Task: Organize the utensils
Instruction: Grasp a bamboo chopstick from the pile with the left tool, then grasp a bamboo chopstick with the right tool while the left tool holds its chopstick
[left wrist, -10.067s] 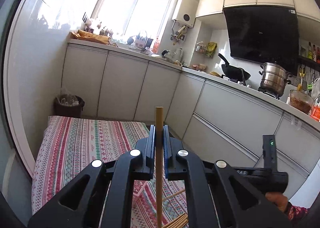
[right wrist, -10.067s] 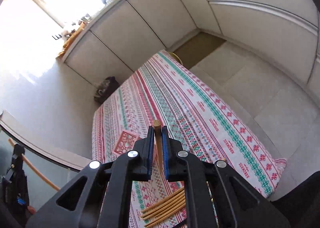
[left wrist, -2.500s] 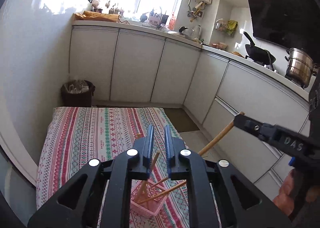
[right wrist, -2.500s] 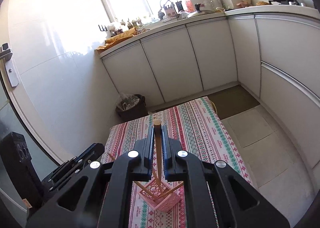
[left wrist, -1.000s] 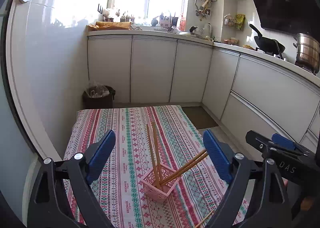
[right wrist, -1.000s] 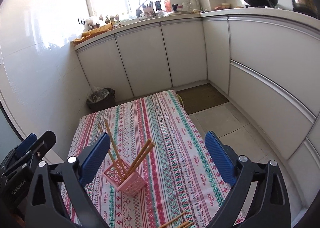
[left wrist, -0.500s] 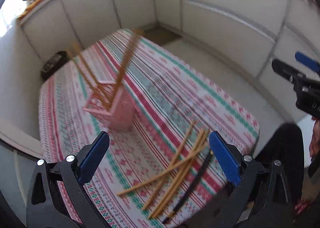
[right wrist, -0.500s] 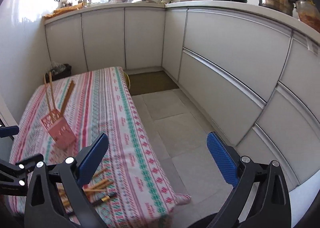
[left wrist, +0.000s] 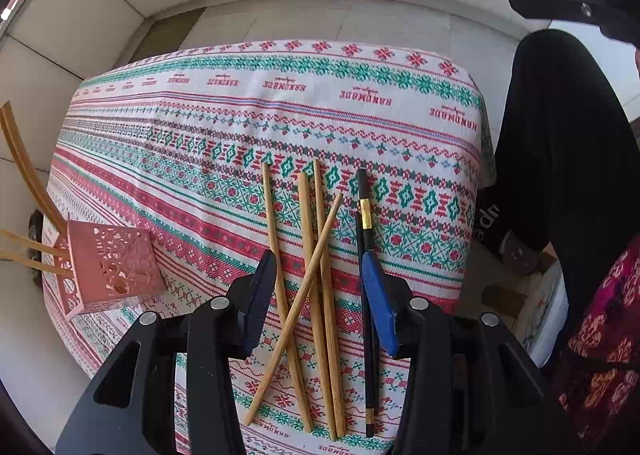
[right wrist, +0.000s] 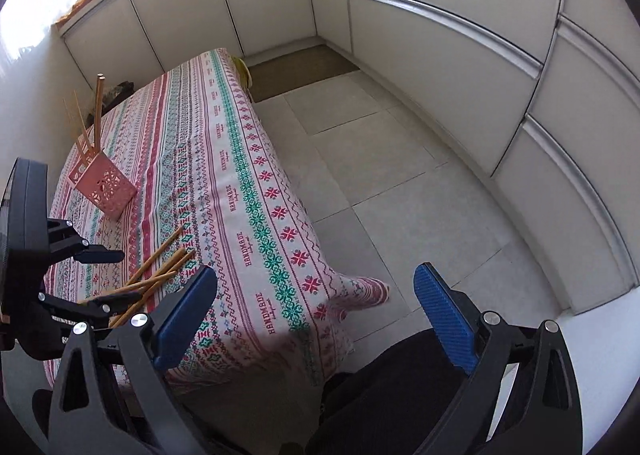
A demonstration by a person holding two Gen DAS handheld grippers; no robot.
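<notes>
My left fingers [left wrist: 320, 295] open, just been closing, over chopsticks [left wrist: 316, 295] on surface [left wrist: 200, 143], low middle of frame. Sticks lie long way up-down between fingers, not gripped. My right fingers [right wrist: 316, 319] wide open, empty, off surface edge. Left nearer. Basket [left wrist: 108, 271] at left.

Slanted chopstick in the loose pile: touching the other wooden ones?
Touching. Left wrist view: the slanted chopstick lies plainly across three straighter chopsticks, overlapping them.
</notes>
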